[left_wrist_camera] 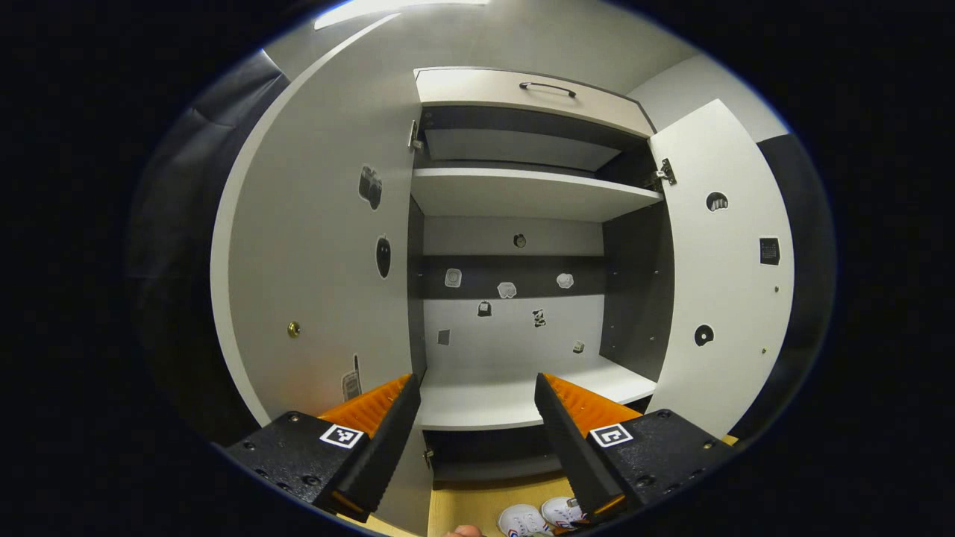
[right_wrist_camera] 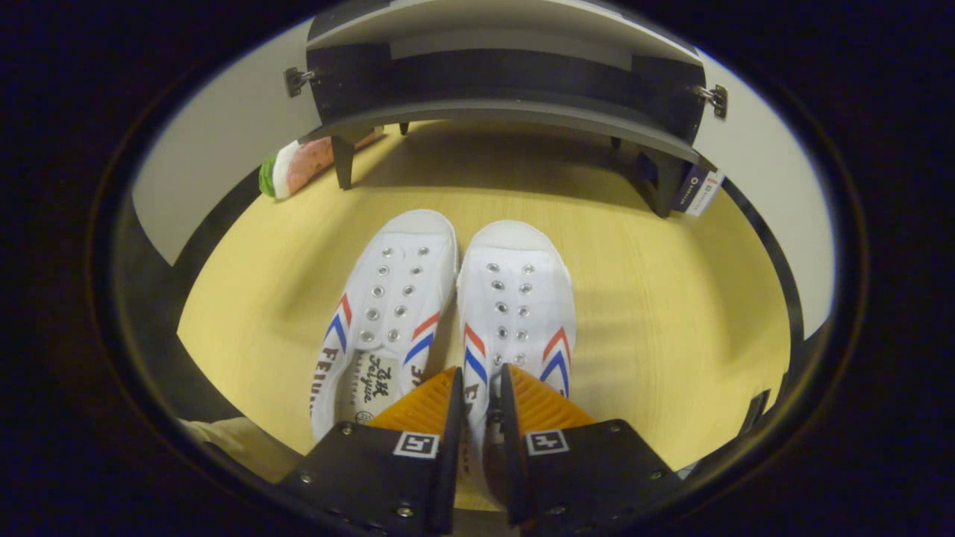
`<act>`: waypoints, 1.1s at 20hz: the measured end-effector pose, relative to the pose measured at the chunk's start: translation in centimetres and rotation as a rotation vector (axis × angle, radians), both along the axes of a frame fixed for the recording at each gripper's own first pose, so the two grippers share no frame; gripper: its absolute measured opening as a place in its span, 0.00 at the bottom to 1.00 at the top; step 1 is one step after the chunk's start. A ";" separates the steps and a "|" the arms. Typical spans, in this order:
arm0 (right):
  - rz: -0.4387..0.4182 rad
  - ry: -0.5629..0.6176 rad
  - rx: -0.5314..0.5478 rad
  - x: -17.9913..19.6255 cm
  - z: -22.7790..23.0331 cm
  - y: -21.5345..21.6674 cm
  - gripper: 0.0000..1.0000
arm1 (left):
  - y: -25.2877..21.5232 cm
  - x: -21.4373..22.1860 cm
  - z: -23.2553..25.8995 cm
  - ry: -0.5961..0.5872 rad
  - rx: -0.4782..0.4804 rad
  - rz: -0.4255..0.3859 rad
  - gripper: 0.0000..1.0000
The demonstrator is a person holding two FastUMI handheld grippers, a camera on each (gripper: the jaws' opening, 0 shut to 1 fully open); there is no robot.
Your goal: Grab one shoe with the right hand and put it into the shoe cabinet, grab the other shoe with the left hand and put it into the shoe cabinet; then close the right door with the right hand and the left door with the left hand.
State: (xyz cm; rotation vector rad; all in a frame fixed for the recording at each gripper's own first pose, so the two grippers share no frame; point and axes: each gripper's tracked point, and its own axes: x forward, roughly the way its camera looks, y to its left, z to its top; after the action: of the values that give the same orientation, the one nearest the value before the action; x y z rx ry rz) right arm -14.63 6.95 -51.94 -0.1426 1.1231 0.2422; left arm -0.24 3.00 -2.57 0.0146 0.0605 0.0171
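Observation:
Two white canvas shoes with red and blue stripes lie side by side on the wooden floor, toes toward the cabinet: the left shoe [right_wrist_camera: 388,298] and the right shoe [right_wrist_camera: 515,298]. My right gripper [right_wrist_camera: 480,373] is shut on the inner wall of the right shoe's collar, which sits pinched between its fingers. In the left gripper view, my left gripper [left_wrist_camera: 477,384] is open and holds nothing, raised in front of the shoe cabinet's lower shelf [left_wrist_camera: 515,403]. Both doors stand open: the left door [left_wrist_camera: 313,261] and the right door [left_wrist_camera: 720,283]. The shoes' toes [left_wrist_camera: 541,516] peek in below.
An upper shelf [left_wrist_camera: 522,190] and a drawer with a handle [left_wrist_camera: 533,91] sit above the lower shelf. The cabinet's base [right_wrist_camera: 507,112] stands on short legs. A watermelon-patterned thing [right_wrist_camera: 298,168] lies by its left leg, and a small box [right_wrist_camera: 697,190] by the right.

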 end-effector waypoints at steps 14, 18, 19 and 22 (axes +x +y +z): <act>-0.061 -0.016 0.052 1.2 2.7 0.4 0.00 | 0.0 0.3 -0.1 0.000 0.002 -0.001 0.94; -0.119 -0.094 0.101 3.4 8.0 -0.5 0.00 | 0.0 0.4 -0.3 -0.003 0.015 -0.001 0.94; -0.115 -0.125 0.101 4.1 9.9 -0.8 0.00 | 0.1 0.4 -0.5 0.002 0.013 0.000 0.94; -0.102 -0.229 0.112 6.7 16.1 -1.5 0.00 | 0.1 0.4 -0.7 0.010 0.005 0.002 0.94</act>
State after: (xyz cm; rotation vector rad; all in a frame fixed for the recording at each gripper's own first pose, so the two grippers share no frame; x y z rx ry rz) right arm -7.94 5.41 -35.83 -0.0124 0.8847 0.1919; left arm 0.17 3.08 -3.30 0.0200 0.0703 0.0192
